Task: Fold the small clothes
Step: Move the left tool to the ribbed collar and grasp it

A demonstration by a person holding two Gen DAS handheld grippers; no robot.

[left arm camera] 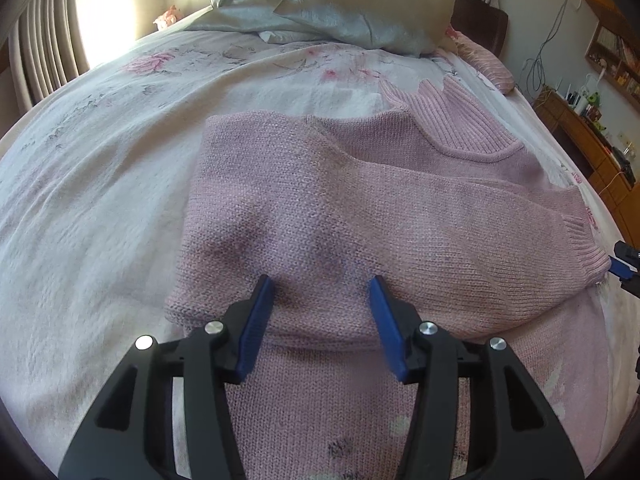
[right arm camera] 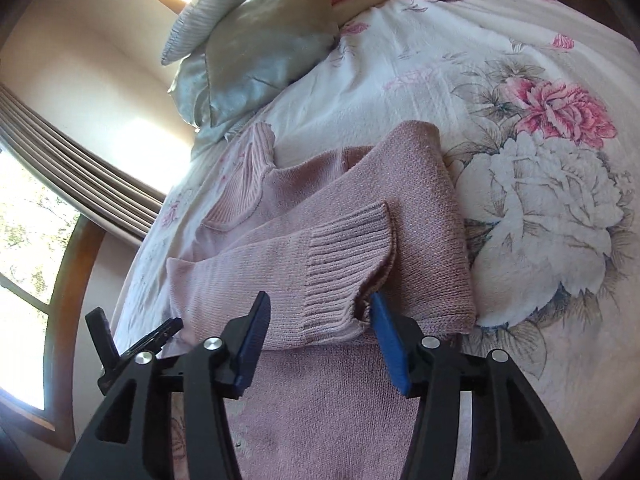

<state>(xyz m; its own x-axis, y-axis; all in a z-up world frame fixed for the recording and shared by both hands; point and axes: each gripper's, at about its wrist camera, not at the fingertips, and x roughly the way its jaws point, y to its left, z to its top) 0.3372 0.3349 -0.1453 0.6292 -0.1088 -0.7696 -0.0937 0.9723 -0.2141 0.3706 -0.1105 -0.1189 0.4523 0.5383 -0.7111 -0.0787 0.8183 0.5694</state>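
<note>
Both my left gripper (left arm camera: 322,300) and right gripper (right arm camera: 318,316) gape empty; the sweater (left arm camera: 360,208) looks soft and floppy, so I'd pinch the ribbed cuff (right arm camera: 348,256), lower centre.

Bed had a white bedspread (left arm camera: 100,208) with big pink roses (right arm camera: 560,108) printed on it, and a couple of shiny grey-green pillows (left arm camera: 320,4) piled at the head next to a pink ribbed one (left arm camera: 490,65). Brown curtains (right arm camera: 80,184) hung by the sunny window (right arm camera: 24,232), and a wooden dresser (left arm camera: 592,156) cluttered with small stuff stood along the wall.
</note>
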